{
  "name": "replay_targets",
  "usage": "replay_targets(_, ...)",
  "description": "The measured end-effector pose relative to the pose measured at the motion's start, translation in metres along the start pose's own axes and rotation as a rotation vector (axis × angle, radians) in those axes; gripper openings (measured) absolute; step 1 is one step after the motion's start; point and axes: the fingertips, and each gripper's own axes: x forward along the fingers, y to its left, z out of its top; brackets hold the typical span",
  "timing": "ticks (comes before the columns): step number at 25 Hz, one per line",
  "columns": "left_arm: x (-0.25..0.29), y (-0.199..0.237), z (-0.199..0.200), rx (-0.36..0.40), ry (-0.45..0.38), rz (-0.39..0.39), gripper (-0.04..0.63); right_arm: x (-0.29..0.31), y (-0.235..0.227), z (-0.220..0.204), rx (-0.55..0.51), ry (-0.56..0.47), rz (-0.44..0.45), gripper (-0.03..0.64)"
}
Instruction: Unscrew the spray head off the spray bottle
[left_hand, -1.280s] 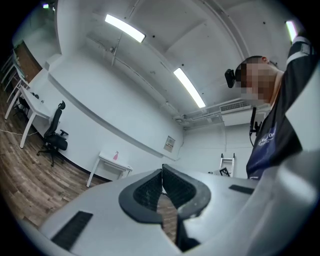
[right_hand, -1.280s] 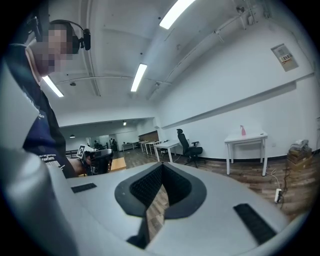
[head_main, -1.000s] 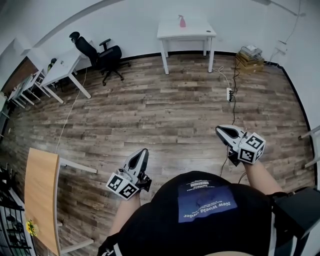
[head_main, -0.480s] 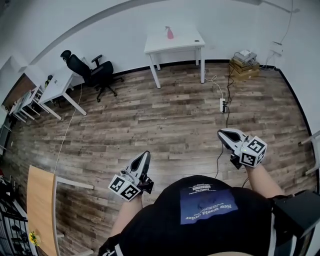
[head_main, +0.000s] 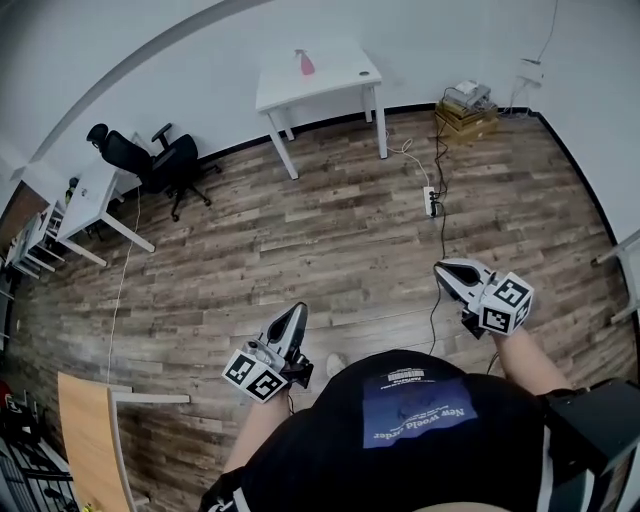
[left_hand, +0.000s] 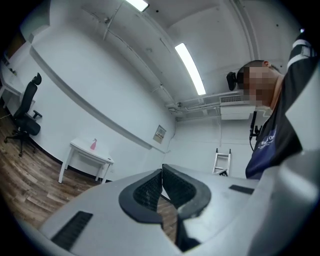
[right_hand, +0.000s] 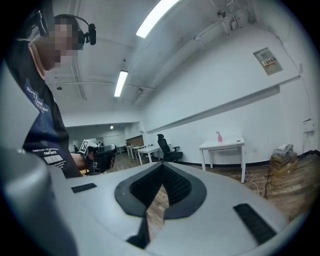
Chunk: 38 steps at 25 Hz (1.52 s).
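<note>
A pink spray bottle (head_main: 304, 62) stands on a white table (head_main: 330, 82) against the far wall. It also shows small in the left gripper view as the spray bottle (left_hand: 93, 144) and in the right gripper view as the spray bottle (right_hand: 219, 136). My left gripper (head_main: 297, 315) is shut and empty, held low in front of the person's body. My right gripper (head_main: 443, 271) is shut and empty too, held out to the right. Both are far from the bottle, across a stretch of wooden floor.
A black office chair (head_main: 150, 160) and white desks (head_main: 88, 195) stand at the left. A power strip (head_main: 430, 201) with cables lies on the floor near cardboard boxes (head_main: 466, 108) at the right wall. A wooden-topped table (head_main: 88, 450) is at the lower left.
The view has moved forward and swung right, so the white table with the bottle has shifted left in the picture. Both grippers stay shut and held as before.
</note>
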Motion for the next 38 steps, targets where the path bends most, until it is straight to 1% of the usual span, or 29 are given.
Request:
replay_targets(4,0.009,0.046,0.015,-0.001,-0.008,-0.056,-0.009,0.038,-0.005,0.010,-0.030,0.006,-0.041,-0.005)
replay_targets(9,0.012,0.117,0.057,0.011,-0.011,-0.118,-0.009,0.105,-0.001,0.042,-0.042,-0.030,-0.102,-0.006)
replay_targets(13,0.001,0.178,0.091,0.029,-0.023,-0.136,-0.009,0.168,0.007,0.058,-0.061,-0.040,-0.126,-0.006)
replay_targets(16,-0.007,0.218,0.105,0.030,-0.026,-0.134,-0.009,0.209,0.011,0.061,-0.060,-0.035,-0.117,-0.005)
replay_targets(21,-0.011,0.270,0.121,0.012,-0.036,-0.099,-0.009,0.265,0.003,0.058,-0.067,0.019,-0.084,-0.006)
replay_targets(26,0.002,0.301,0.120,-0.013,-0.039,-0.044,-0.009,0.296,-0.027,0.067,-0.052,0.031,-0.056,-0.006)
replay_targets(28,0.017,0.307,0.121,-0.012,-0.035,-0.029,-0.009,0.308,-0.046,0.070,-0.039,0.031,-0.035,-0.005)
replay_targets(30,0.035,0.311,0.121,0.006,-0.026,-0.014,-0.009,0.321,-0.067,0.074,-0.033,0.028,-0.001,-0.006)
replay_targets(32,0.053,0.320,0.122,0.030,-0.026,0.018,-0.009,0.335,-0.091,0.078,-0.034,0.024,0.041,-0.006)
replay_targets(35,0.091,0.335,0.130,0.036,-0.063,0.081,-0.009,0.353,-0.137,0.091,-0.036,0.024,0.095,-0.006)
replay_targets(38,0.139,0.336,0.129,0.039,-0.080,0.101,-0.009,0.354,-0.182,0.110,-0.040,0.014,0.135,-0.006)
